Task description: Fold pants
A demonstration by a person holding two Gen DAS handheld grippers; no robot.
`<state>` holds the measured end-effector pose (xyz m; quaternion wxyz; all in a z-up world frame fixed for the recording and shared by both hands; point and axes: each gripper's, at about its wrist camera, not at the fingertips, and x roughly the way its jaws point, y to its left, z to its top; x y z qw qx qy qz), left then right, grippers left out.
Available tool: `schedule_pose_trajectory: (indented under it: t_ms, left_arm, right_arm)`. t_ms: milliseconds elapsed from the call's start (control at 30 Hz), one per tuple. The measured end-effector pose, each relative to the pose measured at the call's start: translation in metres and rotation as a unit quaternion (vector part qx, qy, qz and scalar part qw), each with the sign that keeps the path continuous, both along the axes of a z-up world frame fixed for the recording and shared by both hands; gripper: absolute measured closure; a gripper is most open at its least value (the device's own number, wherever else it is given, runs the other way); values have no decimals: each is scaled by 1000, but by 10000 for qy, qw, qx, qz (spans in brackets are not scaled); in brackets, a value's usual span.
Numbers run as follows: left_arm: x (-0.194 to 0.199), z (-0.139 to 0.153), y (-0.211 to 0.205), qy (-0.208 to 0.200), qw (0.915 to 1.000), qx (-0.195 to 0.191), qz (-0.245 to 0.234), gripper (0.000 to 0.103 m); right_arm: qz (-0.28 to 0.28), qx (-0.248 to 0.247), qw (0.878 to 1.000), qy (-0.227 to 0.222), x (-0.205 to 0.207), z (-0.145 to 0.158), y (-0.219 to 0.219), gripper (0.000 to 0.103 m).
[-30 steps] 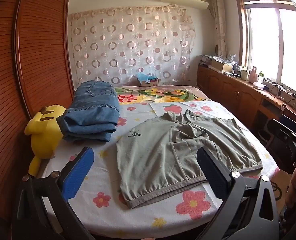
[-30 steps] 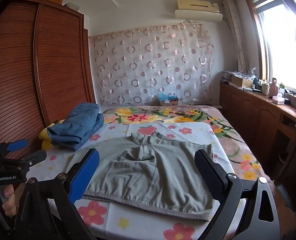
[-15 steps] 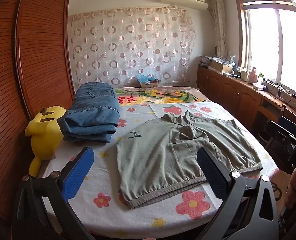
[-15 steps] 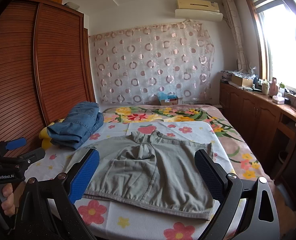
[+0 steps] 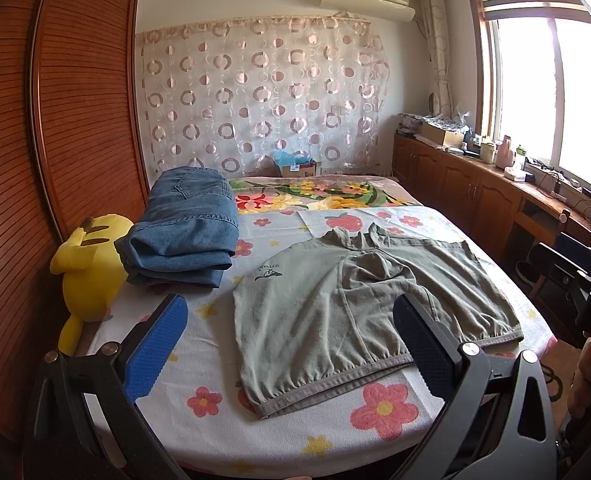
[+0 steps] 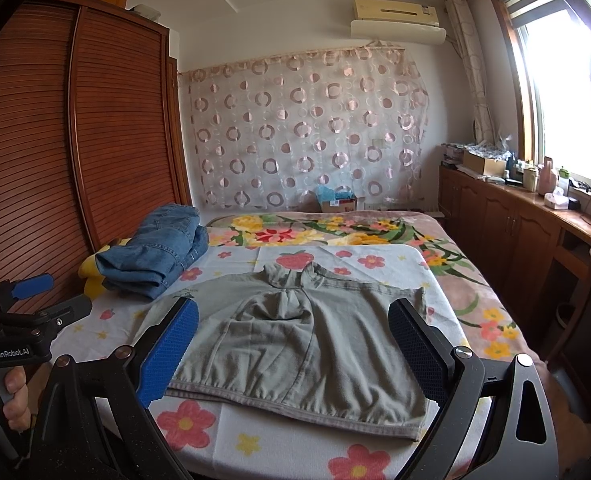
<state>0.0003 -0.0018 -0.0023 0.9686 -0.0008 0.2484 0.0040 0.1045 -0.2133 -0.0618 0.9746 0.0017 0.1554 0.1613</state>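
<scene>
Grey-green pants (image 5: 355, 300) (image 6: 295, 344) lie spread flat on the flowered bed (image 5: 295, 432) (image 6: 295, 452), with the elastic waistband toward the near edge and the crotch bunched in the middle. My left gripper (image 5: 289, 308) hovers open above the bed's near edge, left of the pants' middle, and holds nothing. My right gripper (image 6: 293, 306) is open too, above the waistband and empty. In the right wrist view, a hand holds the left gripper (image 6: 55, 296) at the far left.
A stack of folded blue jeans (image 5: 187, 232) (image 6: 159, 252) sits at the bed's left side beside a yellow plush toy (image 5: 91, 264). A wooden wardrobe (image 5: 55, 120) stands left of the bed. Low cabinets (image 5: 475, 192) and a chair (image 5: 555, 260) line the right.
</scene>
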Motion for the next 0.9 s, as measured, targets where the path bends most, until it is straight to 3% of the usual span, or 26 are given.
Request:
schedule_pose_trajectory:
  t_ms: [900]
  left_arm:
    - [-2, 7, 0, -39, 10000, 15, -10, 0]
  right_arm:
    - [8, 1, 10000, -22, -2, 2, 0, 7]
